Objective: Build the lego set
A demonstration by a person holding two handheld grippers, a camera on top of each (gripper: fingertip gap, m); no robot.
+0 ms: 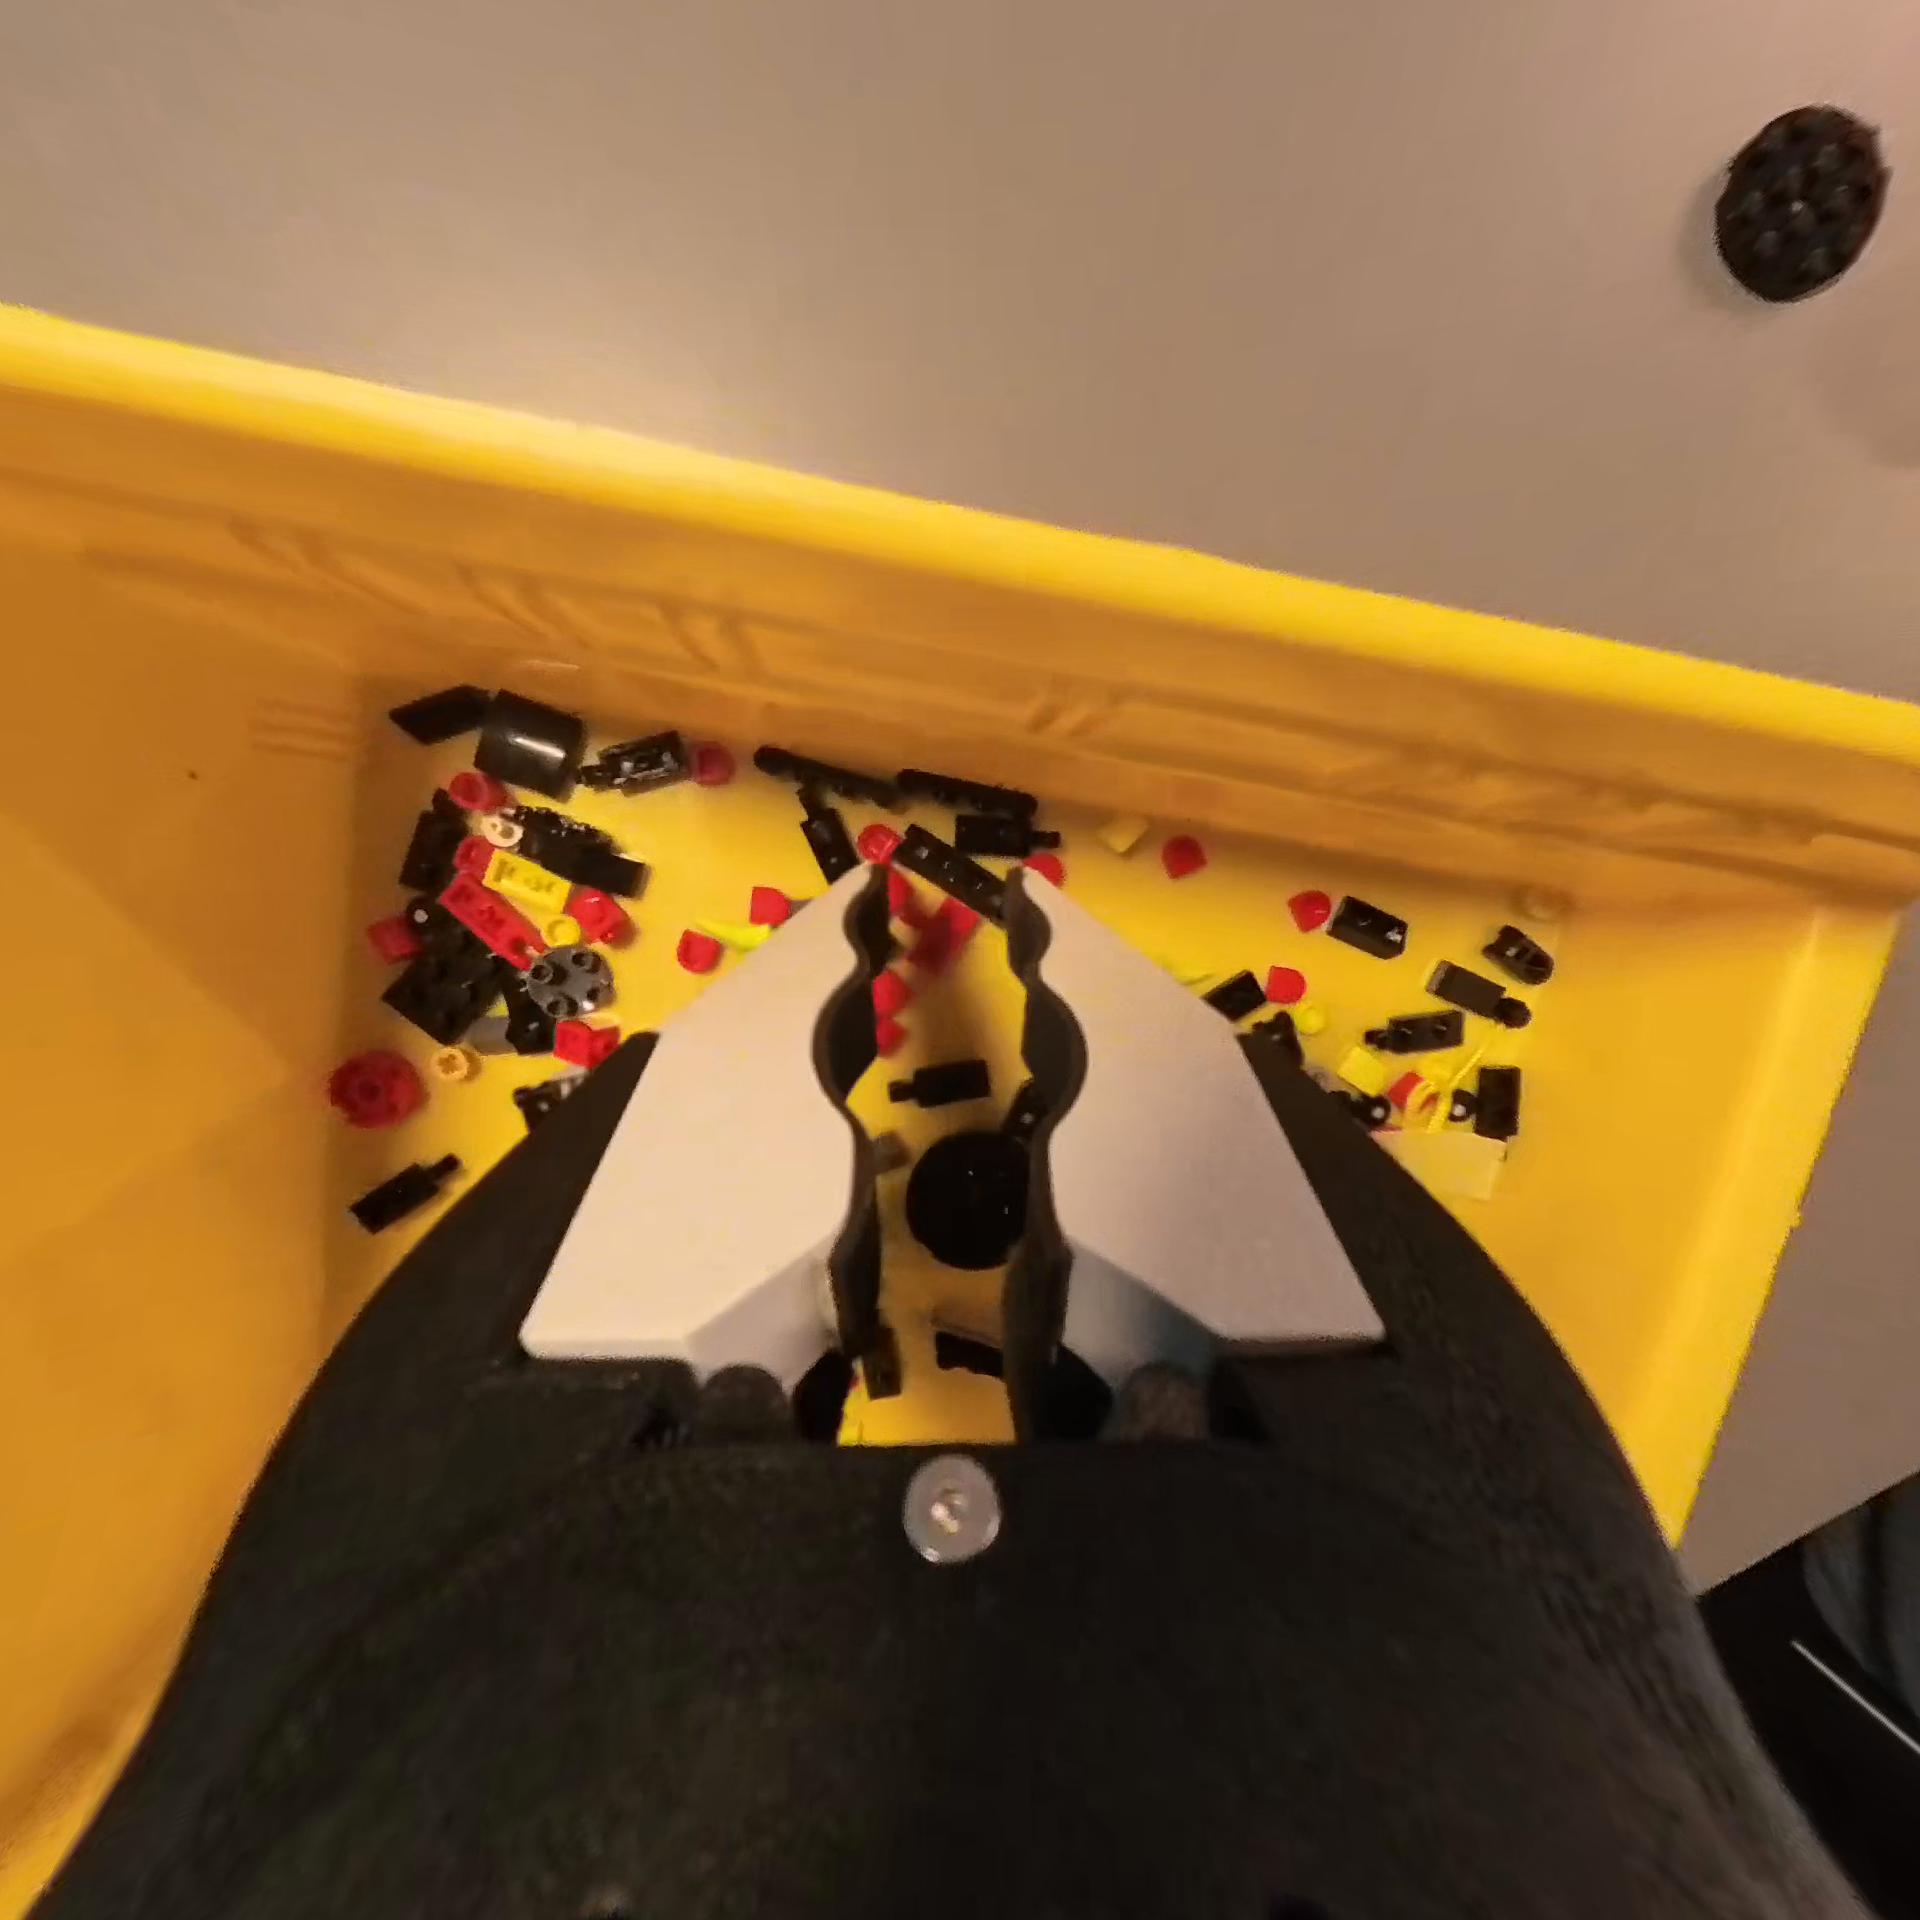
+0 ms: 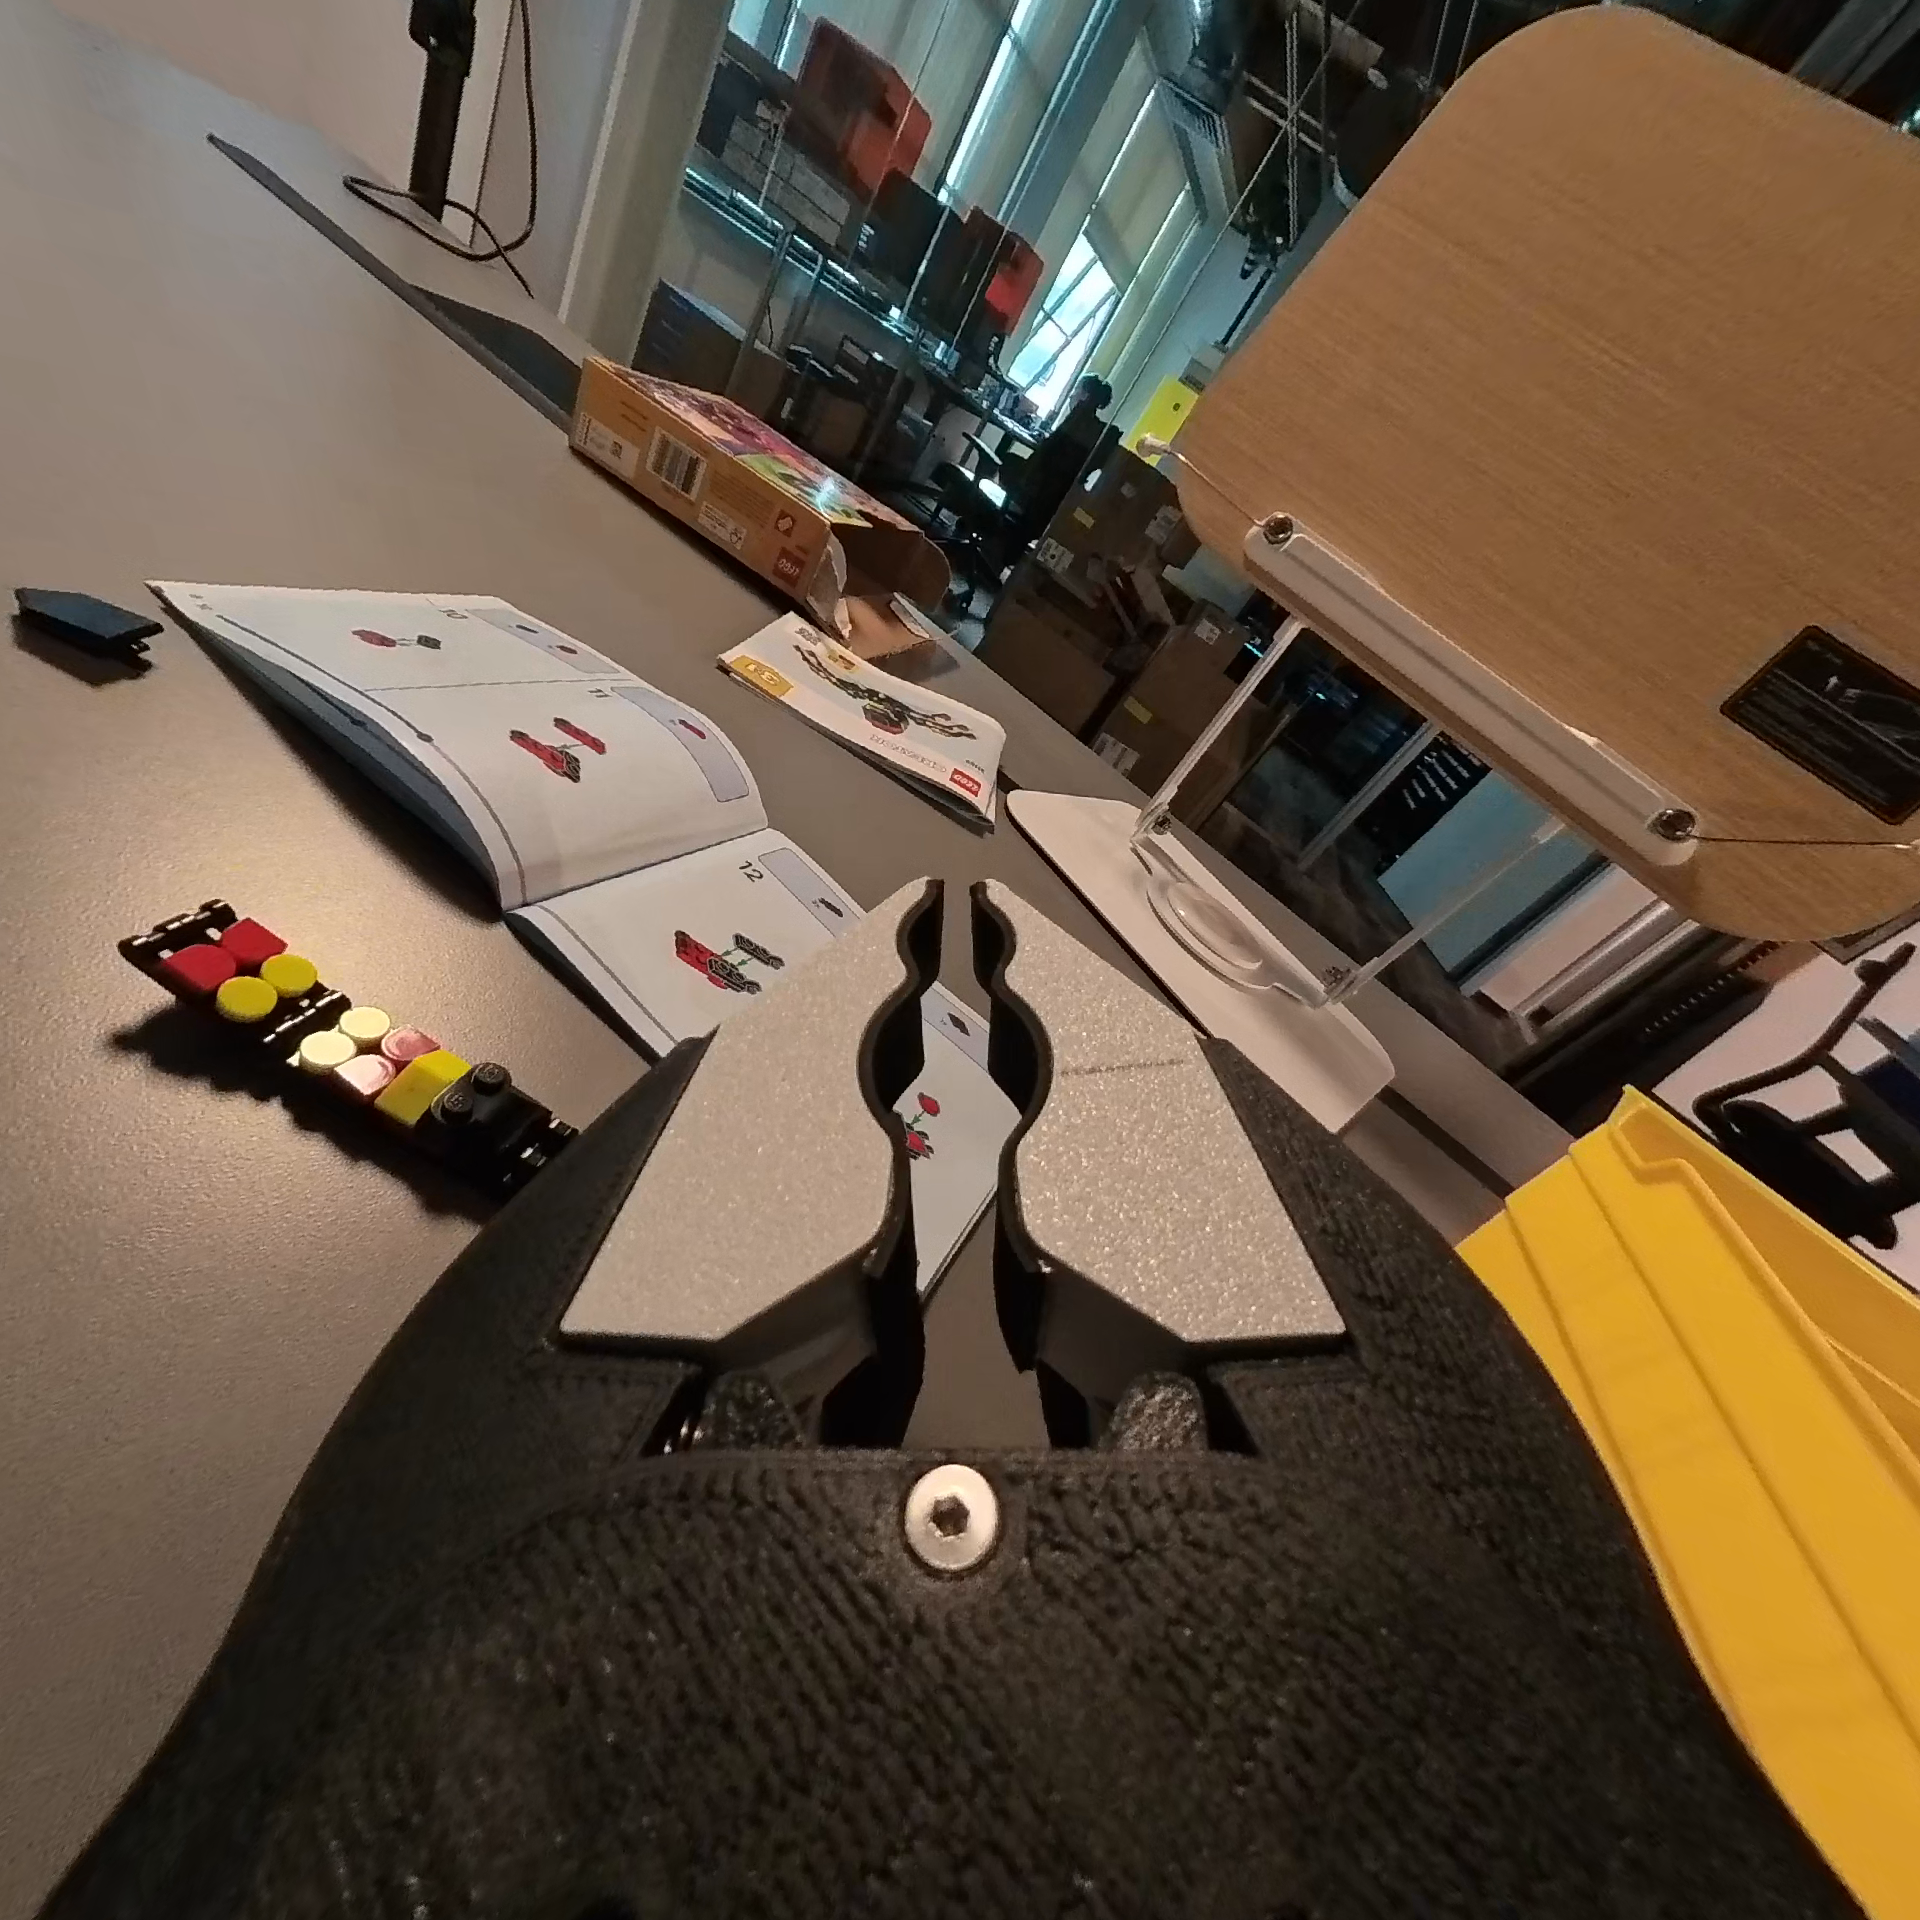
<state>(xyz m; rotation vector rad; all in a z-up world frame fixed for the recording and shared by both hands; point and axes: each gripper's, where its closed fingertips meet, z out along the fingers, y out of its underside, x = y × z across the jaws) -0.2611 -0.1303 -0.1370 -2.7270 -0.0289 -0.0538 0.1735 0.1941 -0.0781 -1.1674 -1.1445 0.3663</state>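
Note:
My left gripper is open and empty, pointing down into a yellow bin. Several loose black, red and yellow Lego pieces lie on the bin floor. A long black plate lies just past the fingertips, and a black round piece shows between the fingers. My right gripper hovers low over the dark table, its jaws almost together with nothing between them. A partly built strip of black, red, yellow and pale pieces lies on the table to its left. An open instruction booklet lies just ahead.
A second booklet and the opened Lego box lie farther back. A wooden panel on a clear stand with a white base stands at right. The bin's outer wall is close at right. A round black part lies outside the bin. Left tips to right tips: about 55 centimeters.

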